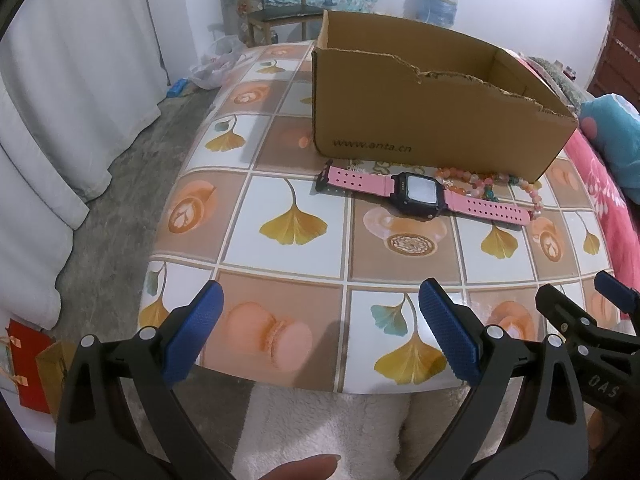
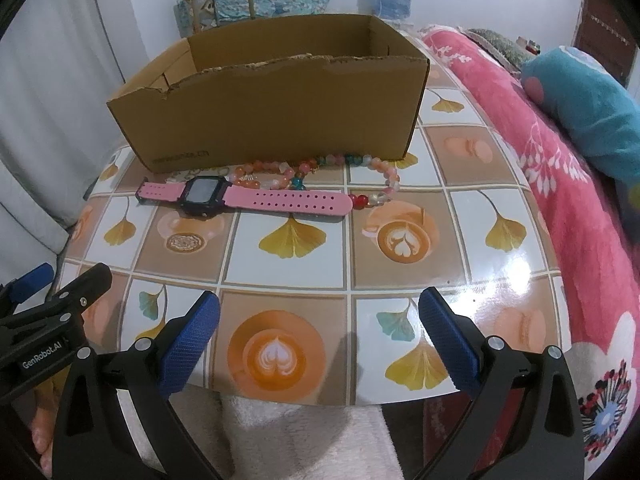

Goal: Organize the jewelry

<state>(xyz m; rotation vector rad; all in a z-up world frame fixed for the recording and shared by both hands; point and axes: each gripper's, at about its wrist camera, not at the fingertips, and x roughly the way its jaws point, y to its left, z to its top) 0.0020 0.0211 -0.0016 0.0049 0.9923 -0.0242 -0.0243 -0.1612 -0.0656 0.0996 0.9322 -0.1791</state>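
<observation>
With your left gripper (image 1: pixel 320 334) and right gripper (image 2: pixel 320 336) both spread wide and empty at the near edge, nothing is lifted yet, so reach far for the pink-strapped black digital watch (image 2: pixel 240 198), then the multicoloured beaded bracelets (image 2: pixel 340 172) just right of it, before the open brown cardboard box (image 2: pixel 276 108).

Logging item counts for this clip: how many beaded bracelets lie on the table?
2, possibly more where they overlap: an orange-pink bracelet behind the watch, and a larger pastel loop at the strap's end.
</observation>
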